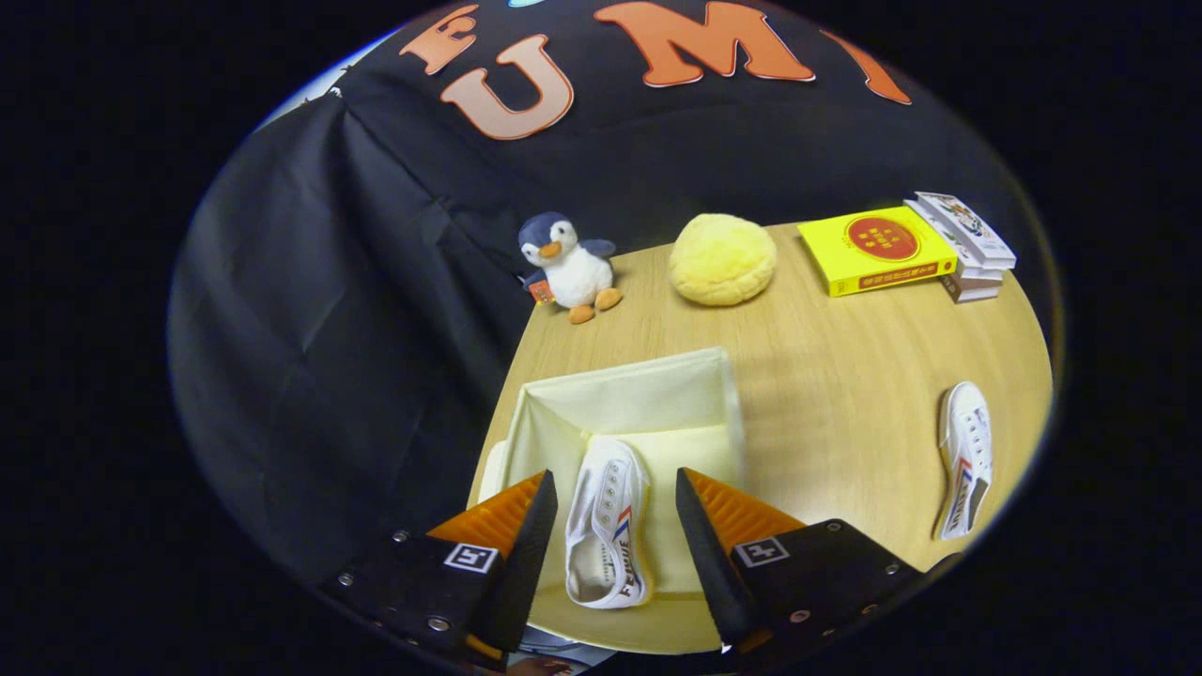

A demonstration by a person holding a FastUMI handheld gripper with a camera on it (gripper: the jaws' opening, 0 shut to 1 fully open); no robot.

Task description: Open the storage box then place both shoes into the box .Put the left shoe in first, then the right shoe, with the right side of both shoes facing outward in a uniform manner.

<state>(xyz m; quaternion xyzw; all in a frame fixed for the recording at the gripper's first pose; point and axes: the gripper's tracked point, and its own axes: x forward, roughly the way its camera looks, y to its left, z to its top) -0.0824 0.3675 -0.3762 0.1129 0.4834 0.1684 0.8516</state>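
Observation:
A cream fabric storage box (563,413) stands open on the wooden table (845,376). One white canvas shoe (608,526) with a red and blue stripe lies inside it, toe pointing away, heel nearest me. My gripper (615,498) hovers above the box, open, its fingers on either side of that shoe without touching it. The other white shoe (965,455) lies on the table far to the right of the box, resting on its side.
A plush penguin (570,265) and a yellow round cushion (722,258) sit at the back of the table. A yellow book (878,249) and a small stack of books (972,246) lie at the back right. Black cloth hangs to the left.

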